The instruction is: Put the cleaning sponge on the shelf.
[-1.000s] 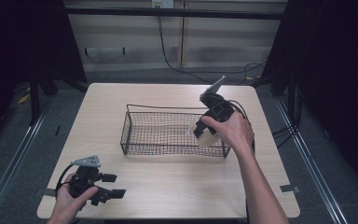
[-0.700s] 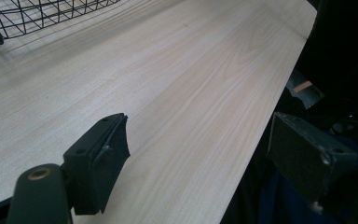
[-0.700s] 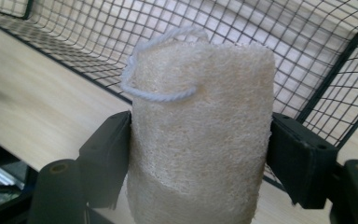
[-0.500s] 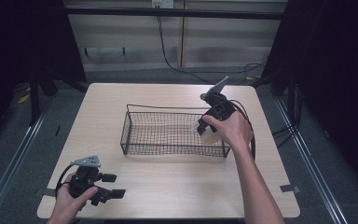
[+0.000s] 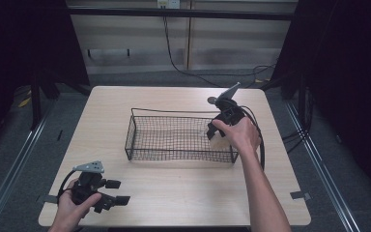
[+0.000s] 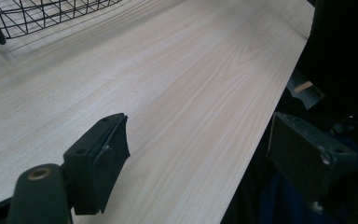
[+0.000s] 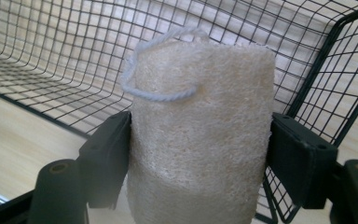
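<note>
A pale loofah sponge [image 7: 200, 107] with a white string loop is gripped on both sides by my right gripper [image 7: 198, 168], which is shut on it. In the high view the right gripper [image 5: 218, 135] points down into the right end of the black wire basket [image 5: 178, 154], and a bit of the loofah [image 5: 217, 141] shows under the hand. In the right gripper view the basket's mesh [image 7: 51, 56] lies behind and below the sponge. My left gripper [image 5: 118, 192] rests near the table's front left corner, open, with nothing between its jaws [image 6: 196, 158].
The light wooden table [image 5: 183, 193] has bare room in front of the basket and to its left. A black cable [image 5: 261, 145] trails from the right gripper over the table's right side. The table's front edge [image 6: 261, 121] runs close by the left gripper.
The right hand has sunk with the loofah, lower into the basket's right end. The left gripper has not moved.
</note>
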`<action>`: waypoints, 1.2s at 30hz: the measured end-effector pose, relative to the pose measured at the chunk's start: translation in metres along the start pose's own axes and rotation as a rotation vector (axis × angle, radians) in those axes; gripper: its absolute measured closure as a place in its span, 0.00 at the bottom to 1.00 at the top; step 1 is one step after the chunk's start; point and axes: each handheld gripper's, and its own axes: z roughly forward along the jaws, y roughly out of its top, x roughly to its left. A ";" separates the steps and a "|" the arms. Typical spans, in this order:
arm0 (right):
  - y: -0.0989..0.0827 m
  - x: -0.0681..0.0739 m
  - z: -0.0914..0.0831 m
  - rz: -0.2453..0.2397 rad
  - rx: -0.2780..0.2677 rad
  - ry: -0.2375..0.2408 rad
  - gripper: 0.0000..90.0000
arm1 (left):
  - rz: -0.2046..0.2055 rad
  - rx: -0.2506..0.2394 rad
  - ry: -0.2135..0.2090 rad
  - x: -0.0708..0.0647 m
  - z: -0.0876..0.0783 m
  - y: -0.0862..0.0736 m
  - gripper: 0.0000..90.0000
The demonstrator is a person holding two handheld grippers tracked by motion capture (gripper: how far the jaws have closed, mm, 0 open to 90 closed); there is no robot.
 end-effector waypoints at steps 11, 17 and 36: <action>-0.002 -0.016 0.018 0.069 0.006 -0.013 0.29 | 0.001 -0.002 0.002 0.000 0.000 0.000 0.22; -0.004 -0.019 0.024 0.091 0.011 -0.027 0.29 | 0.004 0.003 0.000 0.000 0.000 0.000 0.22; -0.008 -0.018 0.039 0.128 0.005 -0.101 0.29 | 0.004 0.005 0.003 0.000 0.000 0.000 0.22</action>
